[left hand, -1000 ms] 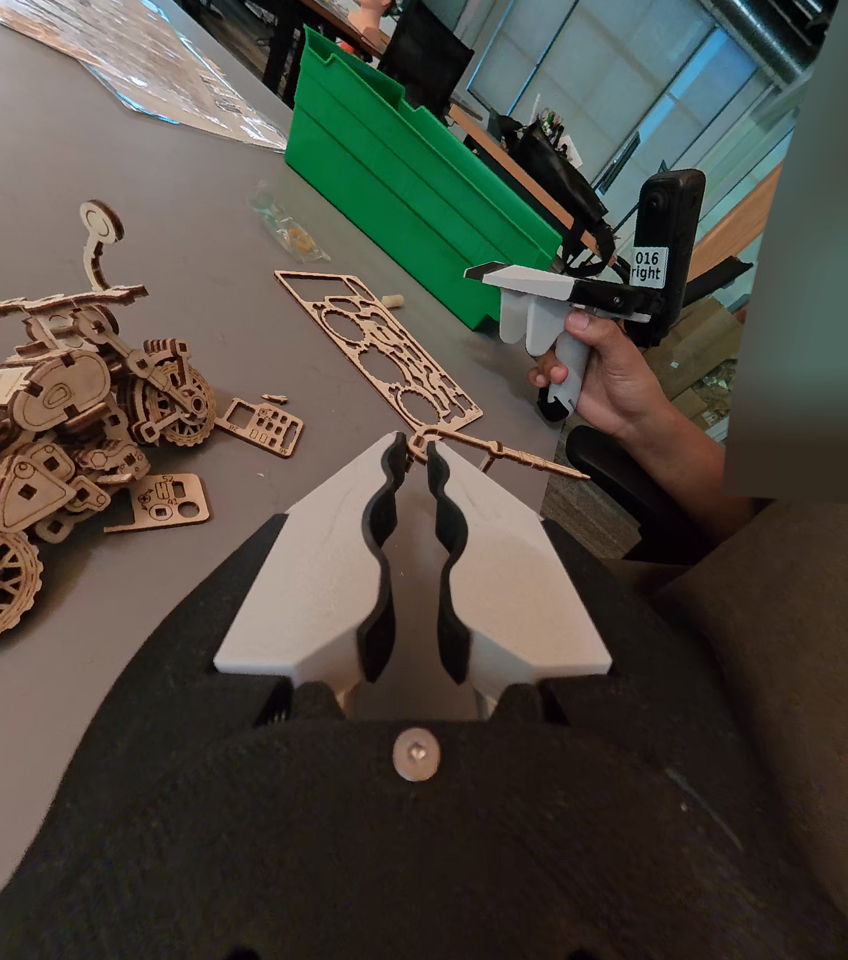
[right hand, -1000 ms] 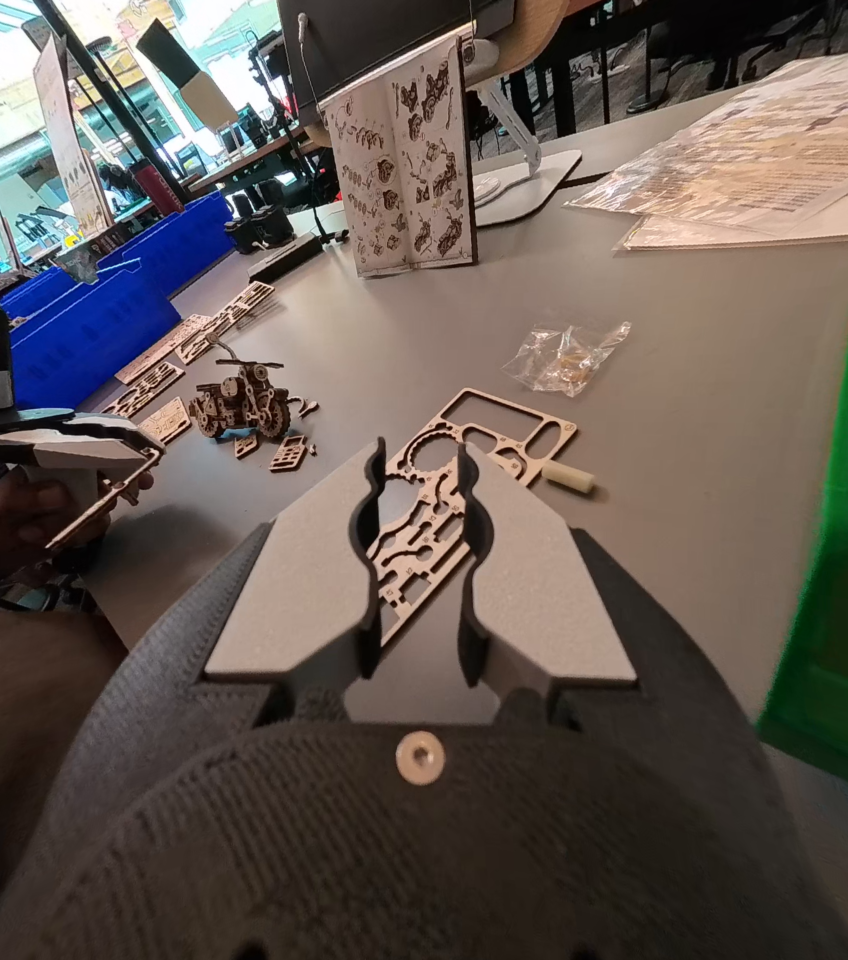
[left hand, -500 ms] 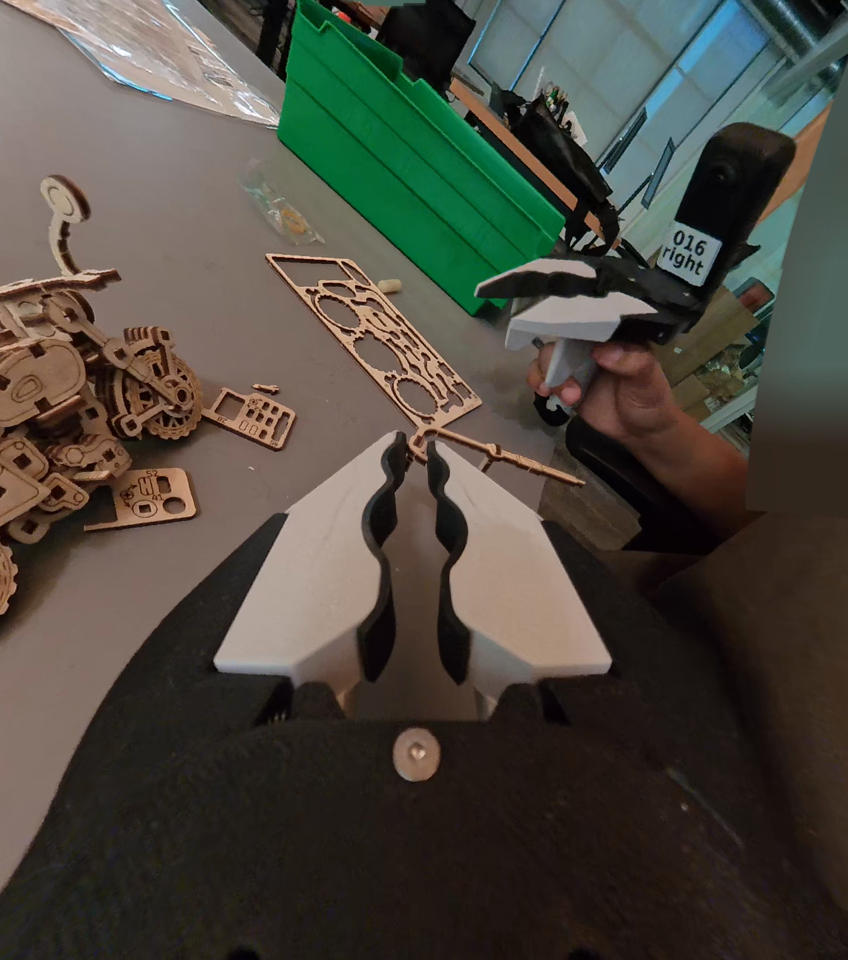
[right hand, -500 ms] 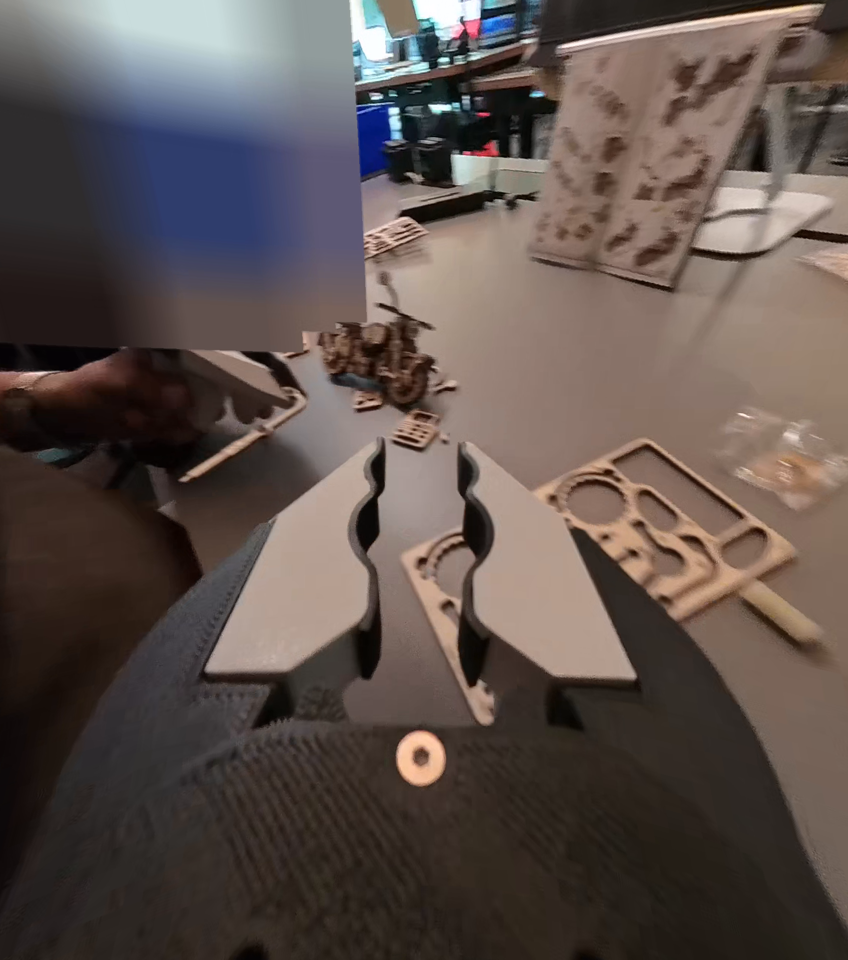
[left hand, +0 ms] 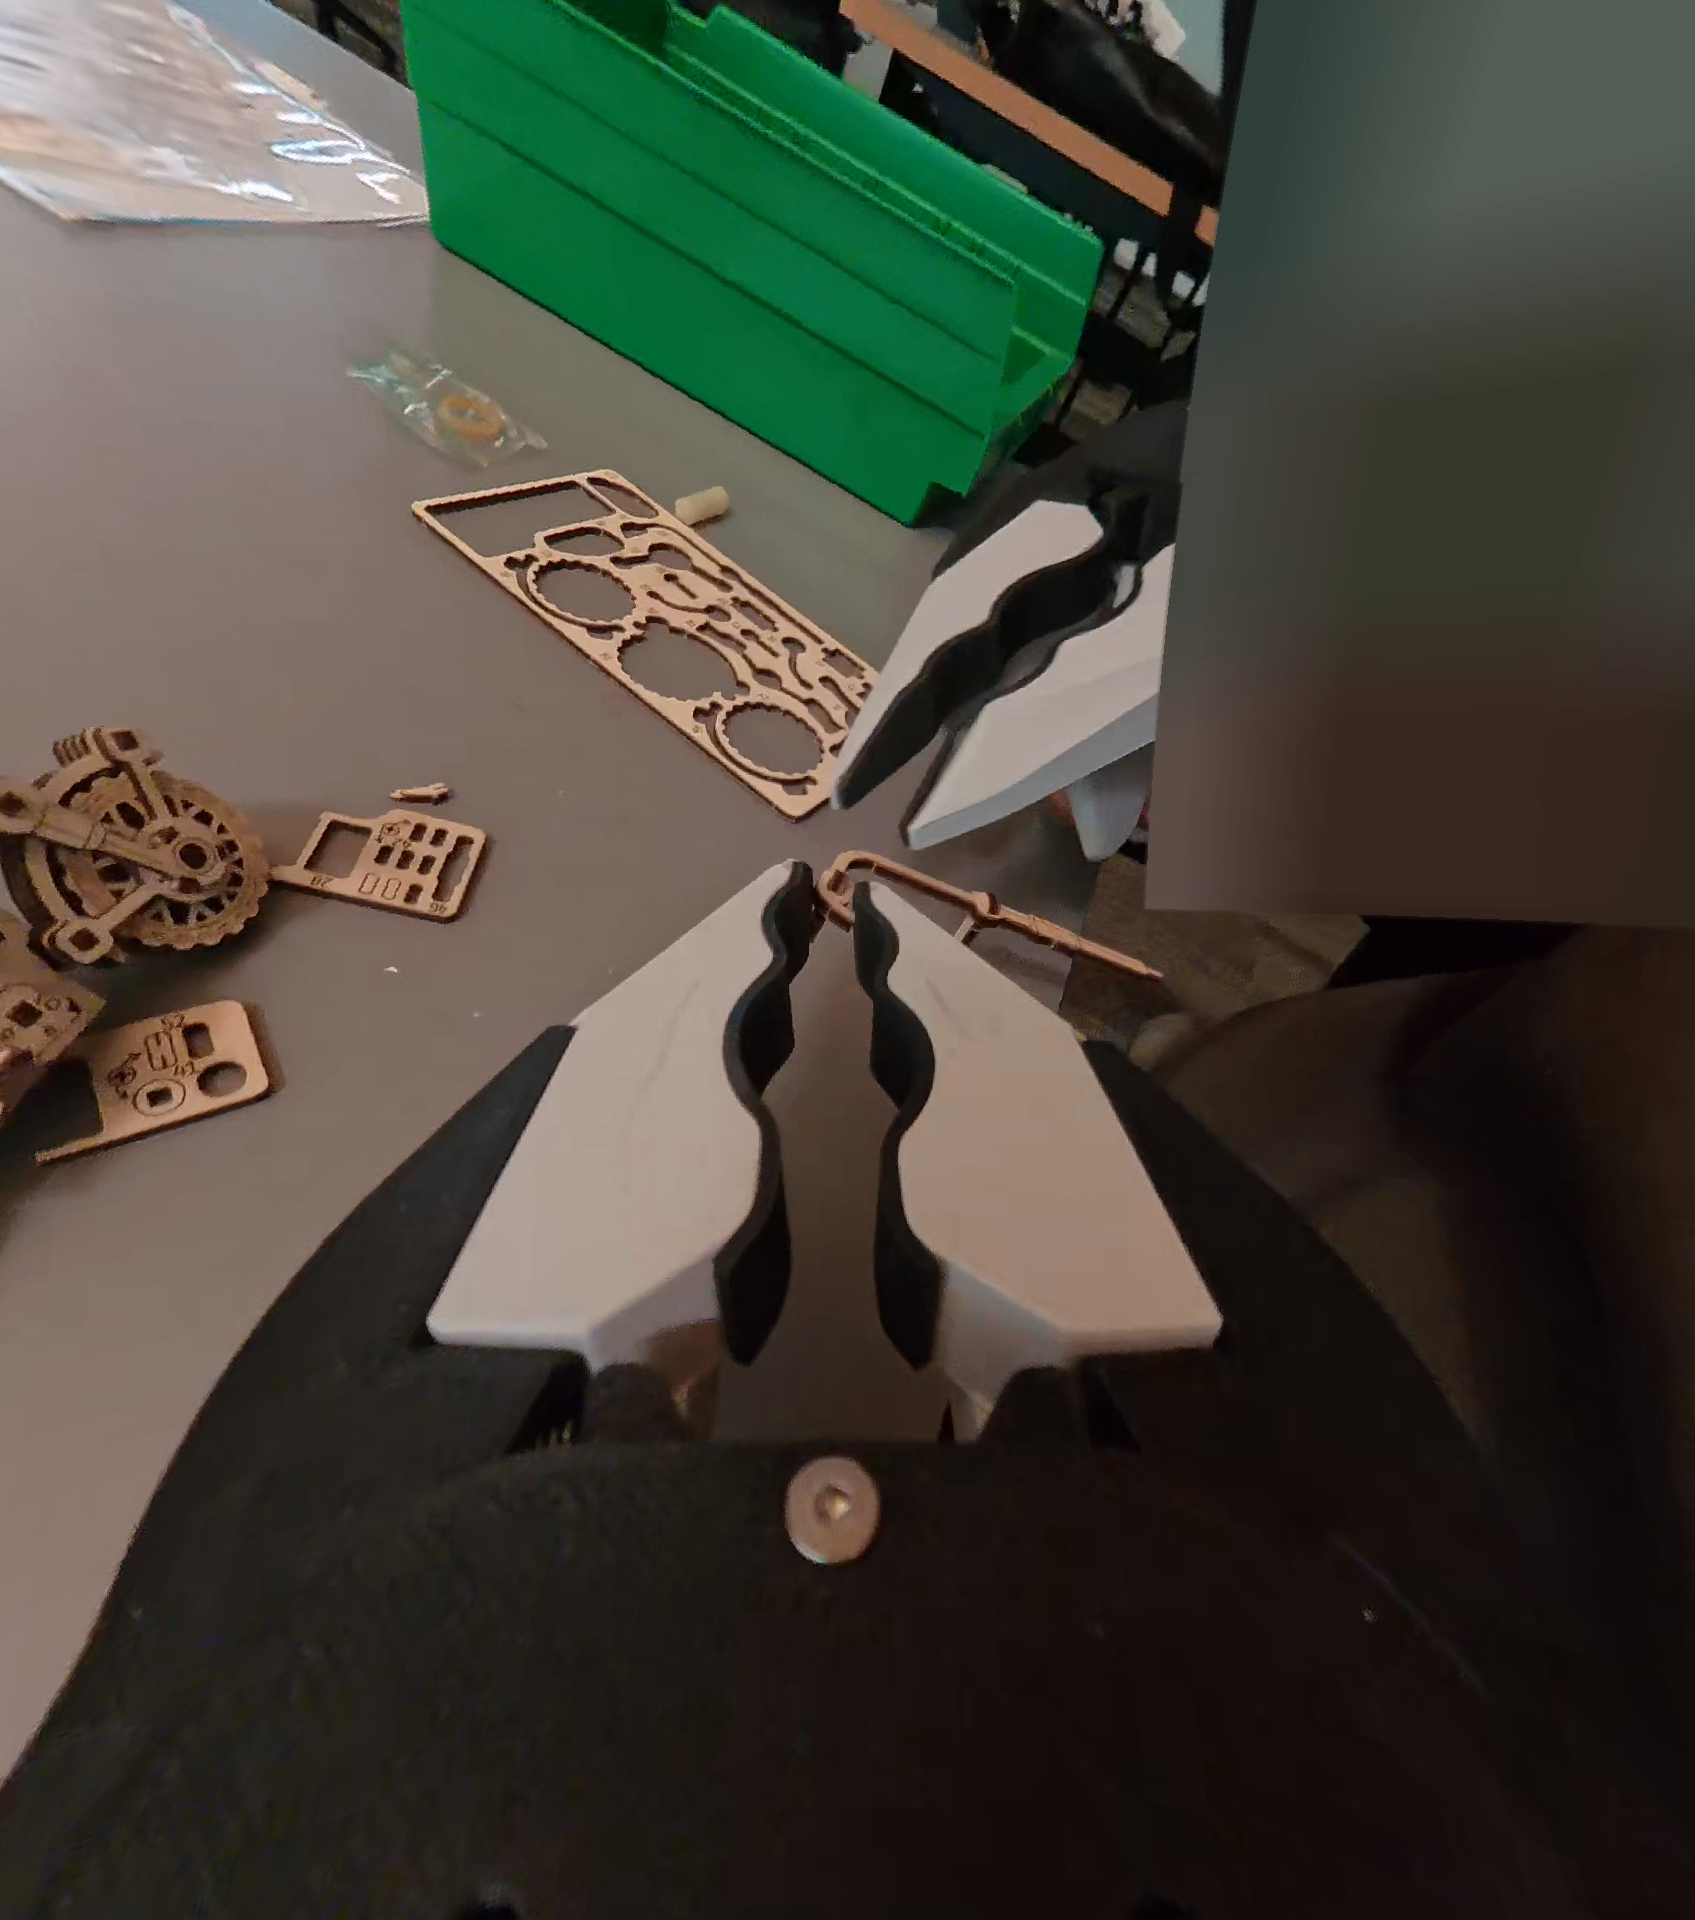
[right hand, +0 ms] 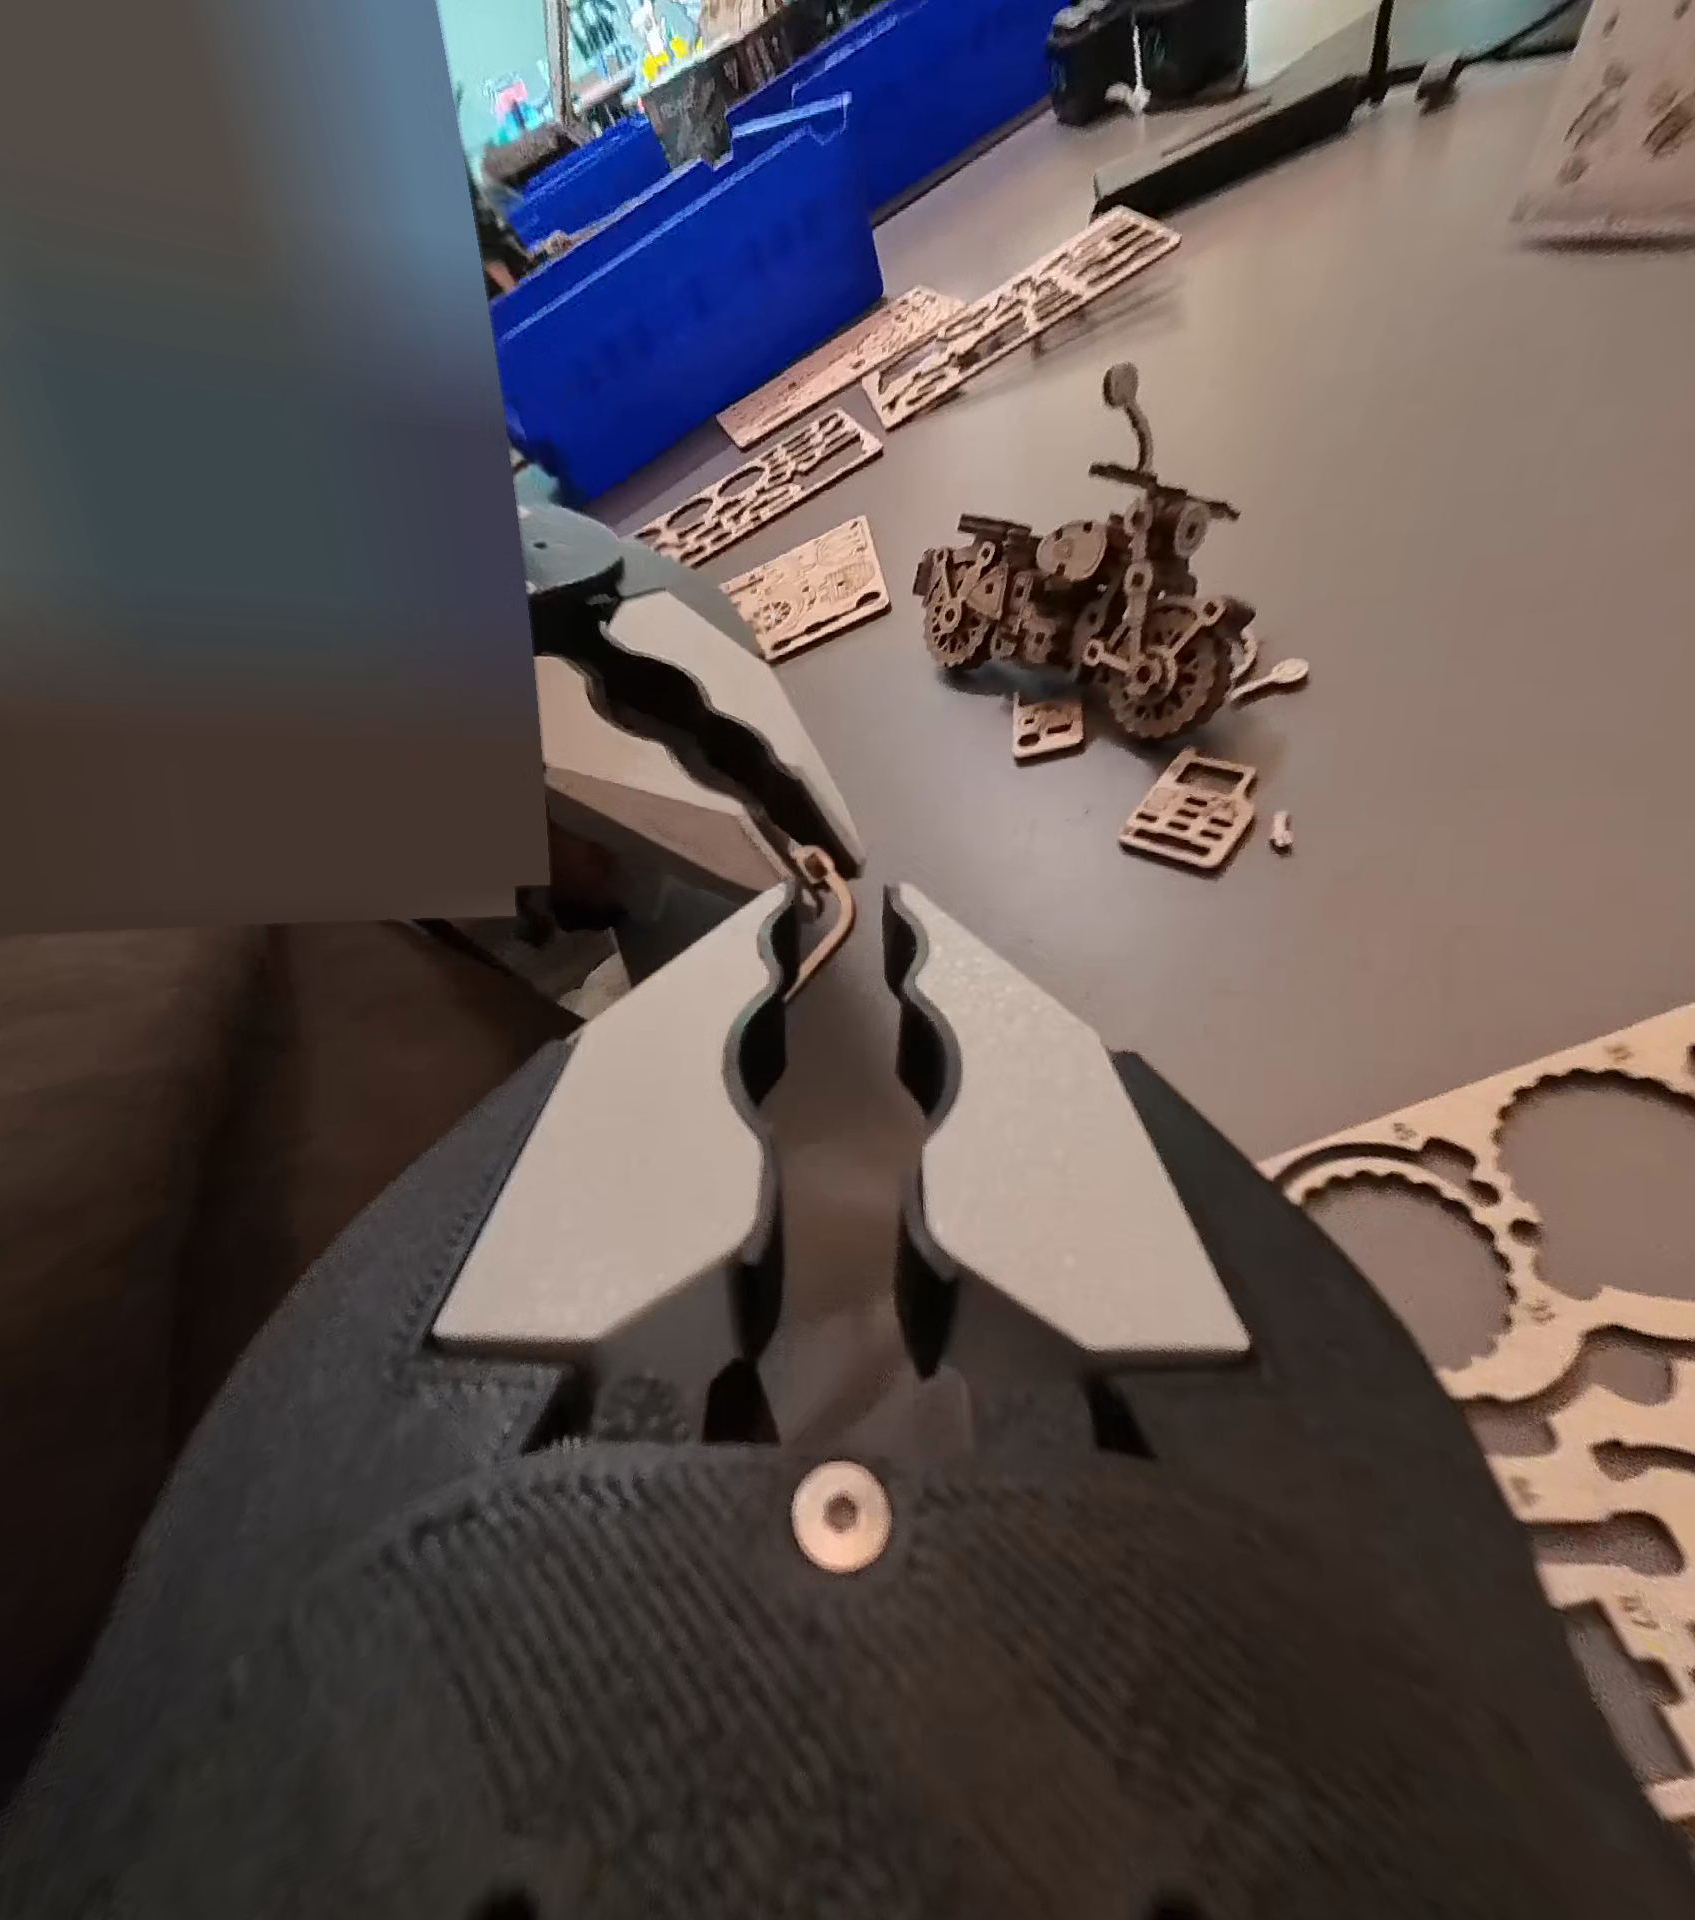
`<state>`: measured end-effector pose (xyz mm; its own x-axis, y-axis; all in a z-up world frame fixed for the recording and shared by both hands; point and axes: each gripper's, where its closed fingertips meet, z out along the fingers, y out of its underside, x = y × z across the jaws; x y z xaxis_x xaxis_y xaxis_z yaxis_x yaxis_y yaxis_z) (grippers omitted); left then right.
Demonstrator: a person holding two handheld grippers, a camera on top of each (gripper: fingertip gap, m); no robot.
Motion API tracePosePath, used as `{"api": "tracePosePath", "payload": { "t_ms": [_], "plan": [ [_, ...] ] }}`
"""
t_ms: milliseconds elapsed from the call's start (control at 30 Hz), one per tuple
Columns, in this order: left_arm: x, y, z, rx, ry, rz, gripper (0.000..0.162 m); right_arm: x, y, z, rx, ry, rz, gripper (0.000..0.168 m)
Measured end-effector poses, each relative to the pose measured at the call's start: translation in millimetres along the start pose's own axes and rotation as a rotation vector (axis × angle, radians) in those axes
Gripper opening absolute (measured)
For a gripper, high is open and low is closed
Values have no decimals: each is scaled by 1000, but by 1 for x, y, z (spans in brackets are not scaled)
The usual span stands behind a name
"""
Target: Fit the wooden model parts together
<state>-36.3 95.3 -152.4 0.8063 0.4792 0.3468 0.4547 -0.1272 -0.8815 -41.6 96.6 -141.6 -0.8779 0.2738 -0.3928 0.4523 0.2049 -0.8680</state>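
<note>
While the left claw (left hand: 830,902) pinches the looped end of a thin wooden rod (left hand: 1019,925) between its tips, the right claw (right hand: 838,904) stands just beside it with its fingers a little apart and nothing gripped. In the right wrist view the rod's curved end lies inside that gap, close to the left-hand finger, though I cannot tell whether it touches. The rod sticks out sideways from the left claw, off the near edge of the table (left hand: 199,520).

The step in hand looks like a handover or a re-grip of this one part, before it goes onto the half-built wooden motorcycle (right hand: 1082,623), which stands well apart on the table among small loose plates and cut-out sheets (left hand: 656,634). A green bin (left hand: 718,229) sits beyond the nearest sheet.

The next move, as I judge it, calls for the right claw to close gently on the rod near its loop, square to the flat of the wood. The piece is slender and would likely snap or twist if squeezed crookedly, so the left claw should let go only once the other holds firm.
</note>
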Motion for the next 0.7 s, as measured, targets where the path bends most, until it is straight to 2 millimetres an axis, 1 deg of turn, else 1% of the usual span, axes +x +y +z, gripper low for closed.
{"api": "tracePosePath", "payload": {
  "t_ms": [133, 233, 300, 533, 633, 700],
  "plan": [
    [5, 2, 1, -12, -24, 69, 5, -2, 11, 5, -77, 2, -3, 14],
    [6, 3, 2, -14, -21, 75, 5, -4, 12, 4, -85, -5, 4, 9],
    [5, 2, 1, -8, -15, 61, 5, -4, 14, 4, -95, -9, 3, 6],
    [7, 4, 2, -12, 28, 6, 6, -3, 15, 4, -92, -15, 31, 4],
    [8, 8, 4, -30, 61, -62, 16, -1, 15, 2, -81, -12, 48, 2],
    [6, 7, 4, -20, 76, -111, 20, 1, 13, 1, -67, -10, 64, 2]
  ]
}}
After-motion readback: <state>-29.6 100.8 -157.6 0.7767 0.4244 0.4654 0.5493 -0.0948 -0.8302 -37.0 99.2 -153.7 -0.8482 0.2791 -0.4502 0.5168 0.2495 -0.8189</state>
